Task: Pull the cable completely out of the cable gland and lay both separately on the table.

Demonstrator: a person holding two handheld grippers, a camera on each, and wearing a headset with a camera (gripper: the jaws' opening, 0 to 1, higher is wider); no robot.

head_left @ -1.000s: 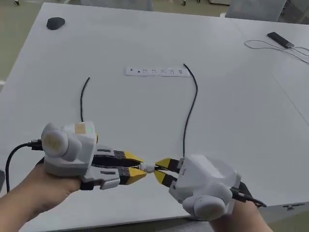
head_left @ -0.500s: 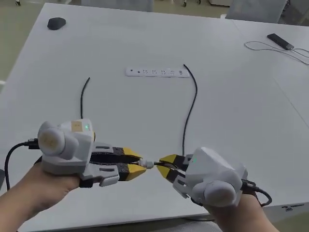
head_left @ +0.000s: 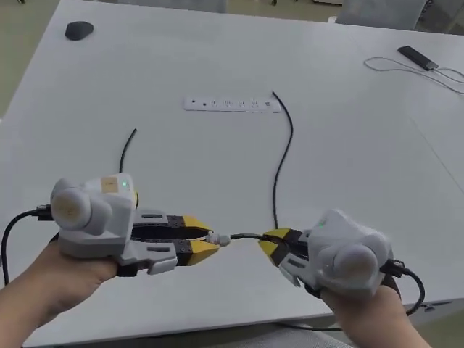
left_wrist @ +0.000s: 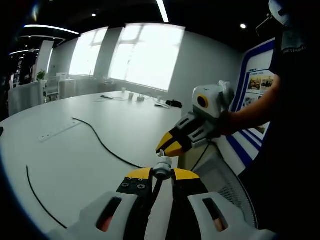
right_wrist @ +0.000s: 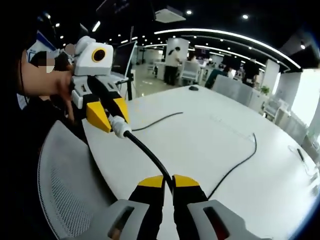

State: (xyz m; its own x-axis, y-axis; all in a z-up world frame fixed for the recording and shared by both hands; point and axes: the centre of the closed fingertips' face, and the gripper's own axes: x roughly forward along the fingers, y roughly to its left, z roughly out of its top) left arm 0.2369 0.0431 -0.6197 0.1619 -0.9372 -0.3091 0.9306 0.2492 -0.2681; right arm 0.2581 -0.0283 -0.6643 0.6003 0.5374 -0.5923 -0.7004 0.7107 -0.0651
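The person is mid-pull on this one. The left gripper (head_left: 209, 241) has its jaws pinched down on the little white cable gland (head_left: 220, 238). The right gripper (head_left: 267, 242) is clamped narrow on the black cable (head_left: 280, 170), a little way along from the gland. Both are held over the near edge of the table (head_left: 362, 181), with a short run of cable stretched between the two sets of tips. In the right gripper view the cable goes straight from its own jaws into the gland, so it doesn't look to be out yet. How much is left inside can't be told. The rest of the cable trails across the table toward the power strip (head_left: 232, 104).

Next move is probably to hold the gland firm and draw the hands further apart, straight along the cable so it doesn't bind. Once it slips free, the gland and the cable each get set down on the table, apart from each other.
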